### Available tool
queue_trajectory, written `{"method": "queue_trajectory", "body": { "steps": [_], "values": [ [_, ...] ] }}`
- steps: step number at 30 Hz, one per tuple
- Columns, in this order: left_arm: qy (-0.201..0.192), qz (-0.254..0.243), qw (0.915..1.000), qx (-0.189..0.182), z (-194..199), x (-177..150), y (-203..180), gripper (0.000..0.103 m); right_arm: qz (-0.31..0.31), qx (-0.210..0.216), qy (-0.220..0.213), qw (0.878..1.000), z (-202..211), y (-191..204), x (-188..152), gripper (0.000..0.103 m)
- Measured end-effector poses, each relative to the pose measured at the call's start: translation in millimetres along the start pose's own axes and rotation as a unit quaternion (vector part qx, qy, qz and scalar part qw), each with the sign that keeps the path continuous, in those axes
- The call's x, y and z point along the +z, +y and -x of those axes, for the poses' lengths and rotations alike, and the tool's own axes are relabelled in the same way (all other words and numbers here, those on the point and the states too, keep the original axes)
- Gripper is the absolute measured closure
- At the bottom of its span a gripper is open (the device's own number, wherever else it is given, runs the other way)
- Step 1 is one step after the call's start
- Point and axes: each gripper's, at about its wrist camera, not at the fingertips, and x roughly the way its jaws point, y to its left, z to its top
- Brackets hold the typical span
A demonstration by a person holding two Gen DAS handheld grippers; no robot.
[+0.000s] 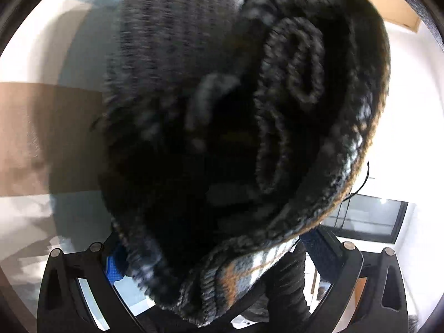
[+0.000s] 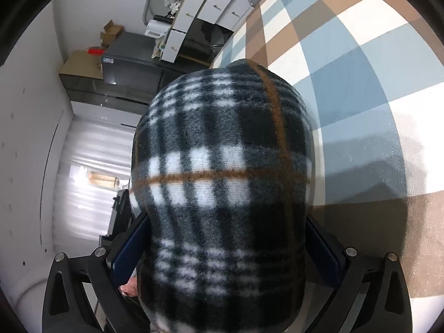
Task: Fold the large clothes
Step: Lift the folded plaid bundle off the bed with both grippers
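Left gripper (image 1: 222,291): fingers clamped on a bunched, rolled edge of the plaid fleece (image 1: 249,127), whose dark folds fill the left wrist view above the checked cloth (image 1: 41,138). Right gripper (image 2: 224,277): fingers clamped on the fleece (image 2: 222,180), which bulges upward between them, held clear of the checked cloth (image 2: 347,69); a cabinet (image 2: 199,22) stands beyond the fleece.

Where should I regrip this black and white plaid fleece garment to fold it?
Probably the edge of the plaid fleece garment, from the side. Both the left gripper and right gripper now clamp thick bunched wads; a flat edge would spread better.
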Motion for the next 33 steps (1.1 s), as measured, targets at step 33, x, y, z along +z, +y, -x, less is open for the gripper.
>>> {"method": "queue_trajectory", "body": {
  "steps": [33],
  "values": [
    [-0.018, -0.013, 0.9991, 0.036, 9, 45, -50, 0.01, 0.072, -0.018, -0.002, 0.997, 12, 21, -4, 0.0]
  ]
}}
